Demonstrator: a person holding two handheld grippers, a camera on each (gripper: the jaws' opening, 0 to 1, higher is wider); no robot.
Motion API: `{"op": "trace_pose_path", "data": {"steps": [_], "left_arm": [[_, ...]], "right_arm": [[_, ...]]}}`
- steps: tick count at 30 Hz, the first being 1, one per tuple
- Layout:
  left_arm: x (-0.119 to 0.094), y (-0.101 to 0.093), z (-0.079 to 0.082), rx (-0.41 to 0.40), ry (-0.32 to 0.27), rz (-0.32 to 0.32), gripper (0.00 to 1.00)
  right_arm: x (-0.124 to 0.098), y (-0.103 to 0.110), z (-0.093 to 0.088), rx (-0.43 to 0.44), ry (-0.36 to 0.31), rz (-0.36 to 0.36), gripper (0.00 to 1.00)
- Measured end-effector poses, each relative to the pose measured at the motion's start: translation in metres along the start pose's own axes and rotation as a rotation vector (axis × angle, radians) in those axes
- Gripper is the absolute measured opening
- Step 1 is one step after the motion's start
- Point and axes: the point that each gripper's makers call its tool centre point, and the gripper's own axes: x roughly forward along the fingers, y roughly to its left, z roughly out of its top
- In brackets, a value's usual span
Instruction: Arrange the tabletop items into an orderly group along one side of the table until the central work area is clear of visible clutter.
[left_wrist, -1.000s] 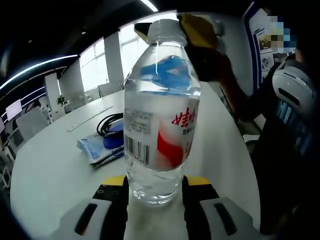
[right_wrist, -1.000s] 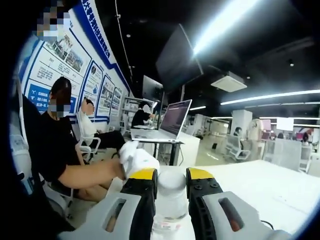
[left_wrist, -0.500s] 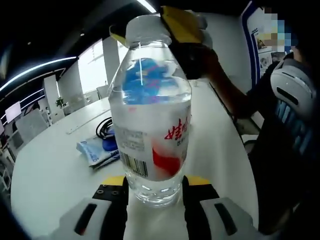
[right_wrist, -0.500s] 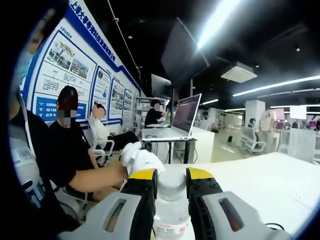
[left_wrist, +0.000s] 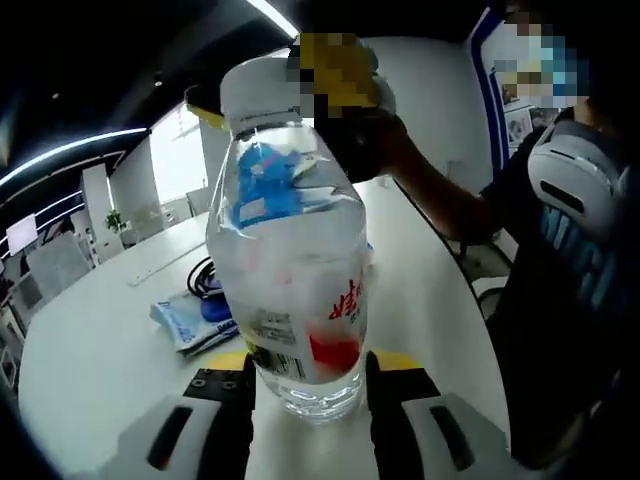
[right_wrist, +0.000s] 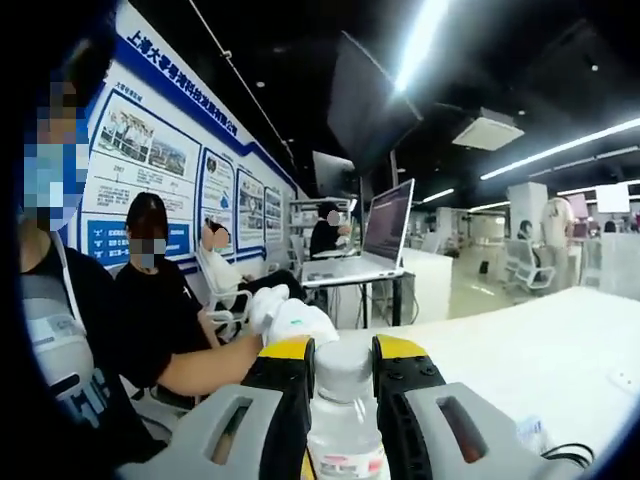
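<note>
Jaws of the left gripper (left_wrist: 308, 375) press the base of a clear water bottle (left_wrist: 292, 270) from both sides, holding it upright. Right gripper (right_wrist: 342, 360) clamps the same bottle's white cap (right_wrist: 341, 364) at the neck, its yellow-tipped jaws tight on either side; seen from the left gripper view it sits at the bottle top (left_wrist: 300, 75). Bottle stands over the white table (left_wrist: 100, 350), red-and-white label facing away. On the table behind it lie a blue packet (left_wrist: 190, 322) and a coiled black cable (left_wrist: 205, 275), close together. Seated people and an open laptop (right_wrist: 385, 225) lie beyond.
</note>
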Motion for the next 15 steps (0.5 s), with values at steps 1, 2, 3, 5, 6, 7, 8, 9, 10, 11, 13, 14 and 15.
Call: {"op": "trace_pose_path", "data": {"steps": [1, 2, 3, 5, 6, 7, 8, 9, 10, 11, 13, 14, 15], "left_arm": [[-0.001, 0.001, 0.007, -0.006, -0.034, 0.003, 0.43], [-0.003, 0.003, 0.015, -0.011, -0.069, 0.006, 0.42], [-0.005, 0.004, 0.018, -0.021, -0.085, 0.008, 0.43], [-0.009, 0.004, 0.023, -0.009, -0.094, 0.002, 0.43], [-0.009, 0.004, 0.025, -0.01, -0.099, 0.003, 0.43], [-0.011, 0.004, 0.028, -0.005, -0.112, 0.006, 0.43], [-0.012, 0.004, 0.033, -0.005, -0.127, 0.006, 0.43], [-0.013, 0.004, 0.035, -0.005, -0.137, 0.006, 0.43], [-0.013, 0.004, 0.037, -0.005, -0.142, 0.007, 0.43], [-0.014, 0.004, 0.038, -0.004, -0.143, 0.009, 0.43], [-0.015, 0.005, 0.041, -0.001, -0.15, 0.013, 0.43], [-0.016, 0.006, 0.043, 0.0, -0.156, 0.014, 0.43], [-0.017, 0.006, 0.046, 0.003, -0.161, 0.015, 0.43]], "right_arm": [[0.0, 0.0, 0.0, -0.005, 0.001, -0.001, 0.2], [0.001, 0.001, 0.0, -0.009, 0.002, -0.002, 0.2], [0.0, 0.0, 0.0, -0.01, 0.004, -0.003, 0.2], [0.0, 0.001, 0.0, -0.014, 0.006, -0.006, 0.21], [0.0, 0.002, 0.0, -0.016, 0.007, -0.008, 0.21], [0.0, 0.002, 0.0, -0.019, 0.009, -0.012, 0.21], [0.0, 0.002, 0.0, -0.019, 0.01, -0.012, 0.21], [0.0, 0.002, 0.0, -0.02, 0.01, -0.013, 0.21], [0.0, 0.002, 0.0, -0.02, 0.01, -0.014, 0.21], [0.0, 0.002, 0.0, -0.017, 0.008, -0.014, 0.2], [0.0, 0.002, 0.0, -0.012, 0.006, -0.015, 0.2], [0.001, 0.002, -0.001, -0.012, 0.006, -0.014, 0.2], [0.001, 0.002, -0.001, -0.012, 0.006, -0.014, 0.21]]}}
